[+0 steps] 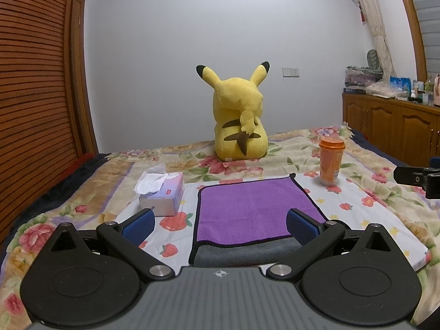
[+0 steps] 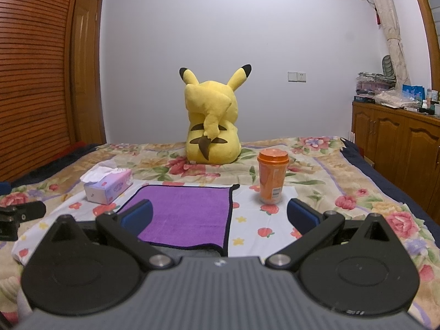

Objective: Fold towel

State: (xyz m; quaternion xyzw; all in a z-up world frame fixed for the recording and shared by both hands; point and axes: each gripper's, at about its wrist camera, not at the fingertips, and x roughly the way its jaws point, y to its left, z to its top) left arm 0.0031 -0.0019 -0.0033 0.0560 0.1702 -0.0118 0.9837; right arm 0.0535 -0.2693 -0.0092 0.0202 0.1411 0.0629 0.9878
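Note:
A purple towel (image 1: 249,209) with a dark hem lies flat on the bed, folded over so its grey underside (image 1: 242,255) shows along the near edge. It also shows in the right wrist view (image 2: 189,214). My left gripper (image 1: 220,224) is open and empty, its blue pads above the towel's near part. My right gripper (image 2: 220,216) is open and empty, over the towel's near right corner. The right gripper's body shows at the left wrist view's right edge (image 1: 418,178), and the left gripper's body at the right wrist view's left edge (image 2: 19,214).
A tissue box (image 1: 163,195) stands left of the towel. An orange cup (image 1: 331,162) stands at its far right corner. A yellow plush toy (image 1: 239,121) sits further back on the floral bedspread (image 1: 371,192). A wooden cabinet (image 1: 390,126) is at right, a slatted wardrobe (image 1: 33,82) at left.

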